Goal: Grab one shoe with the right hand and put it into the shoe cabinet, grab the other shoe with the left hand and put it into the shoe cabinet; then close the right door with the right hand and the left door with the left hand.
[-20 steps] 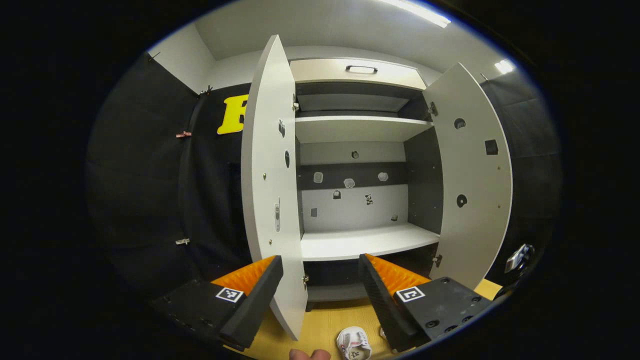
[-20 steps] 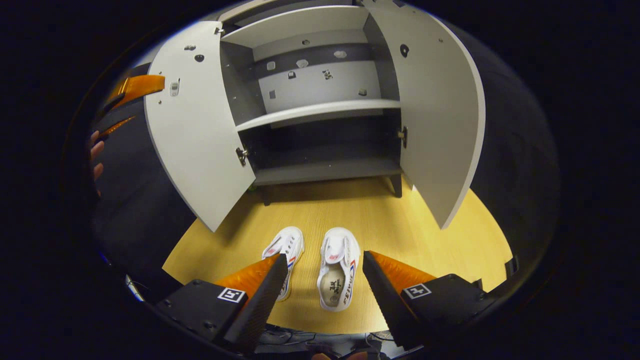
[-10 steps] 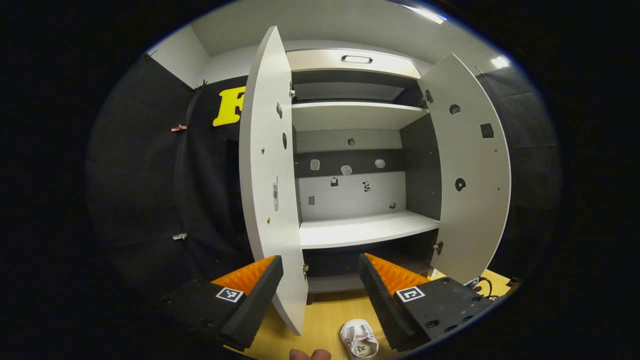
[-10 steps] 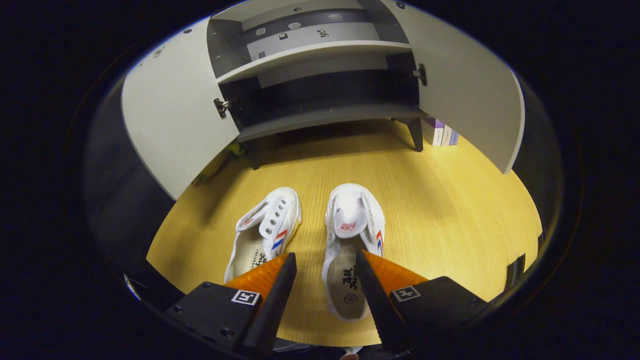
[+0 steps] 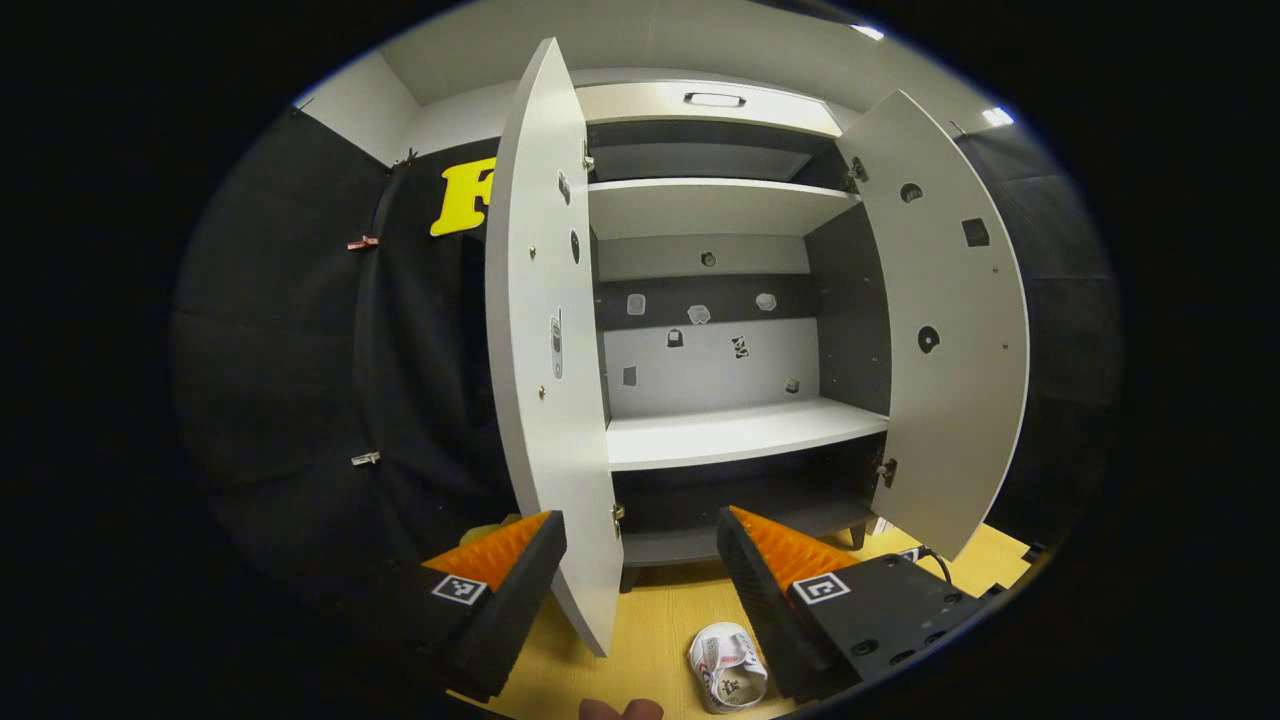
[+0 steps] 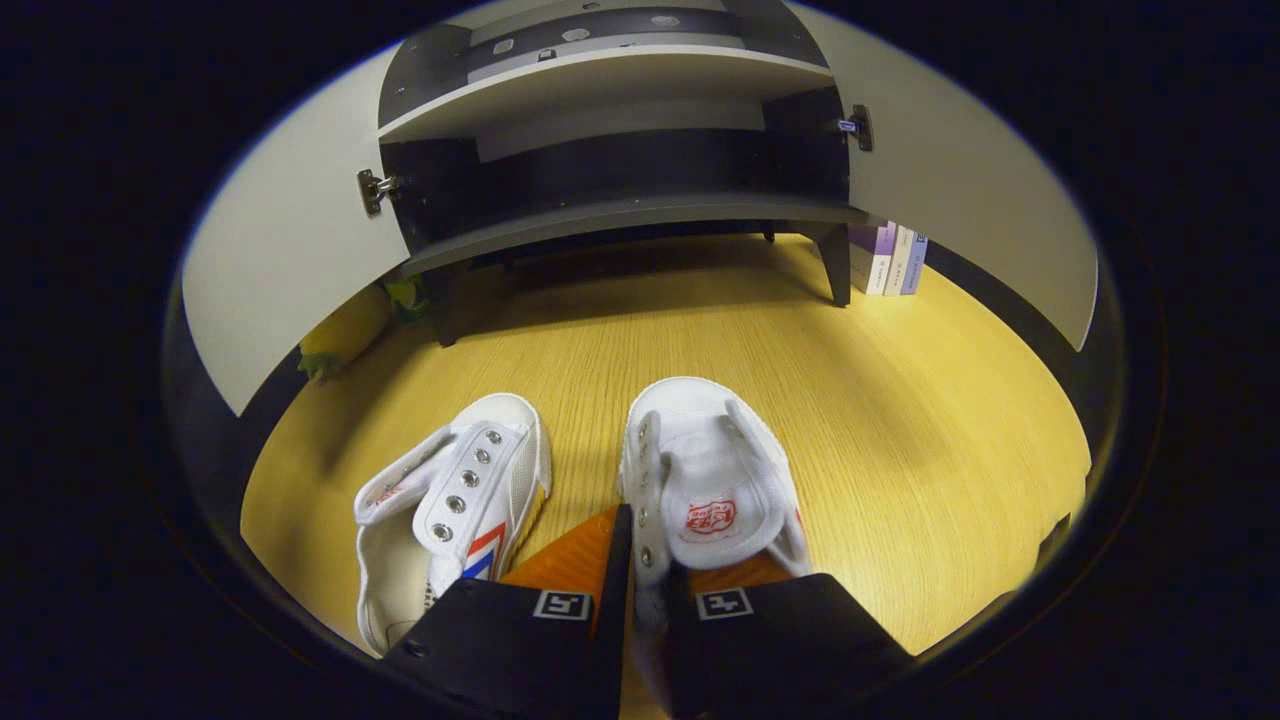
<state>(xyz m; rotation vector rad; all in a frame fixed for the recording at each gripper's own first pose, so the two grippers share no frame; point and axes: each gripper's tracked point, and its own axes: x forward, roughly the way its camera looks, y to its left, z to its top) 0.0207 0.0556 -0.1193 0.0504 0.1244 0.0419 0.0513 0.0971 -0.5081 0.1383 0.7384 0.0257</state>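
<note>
Right gripper view: my right jaws (image 6: 648,590) have just squeezed shut on the right shoe's (image 6: 705,480) side wall, so I can lift it. Left jaws (image 5: 640,585) wait wide apart. Farther off, the cabinet (image 6: 620,215) stands open.

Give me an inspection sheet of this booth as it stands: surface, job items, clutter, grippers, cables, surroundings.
Surface: yellow wood-grain floor.
Job items: two white shoes side by side; right shoe, left shoe lying free. Shoe cabinet with left door and right door open, its shelves bare.
Clutter: books standing by the cabinet leg; a yellow-green item behind the left door, too unclear to name.
Grippers: right hand-held gripper closed on the right shoe's side wall; left hand-held gripper open, facing the cabinet.
Cables: a dark cable near the right door's foot.
Surroundings: black cloth wall.
</note>
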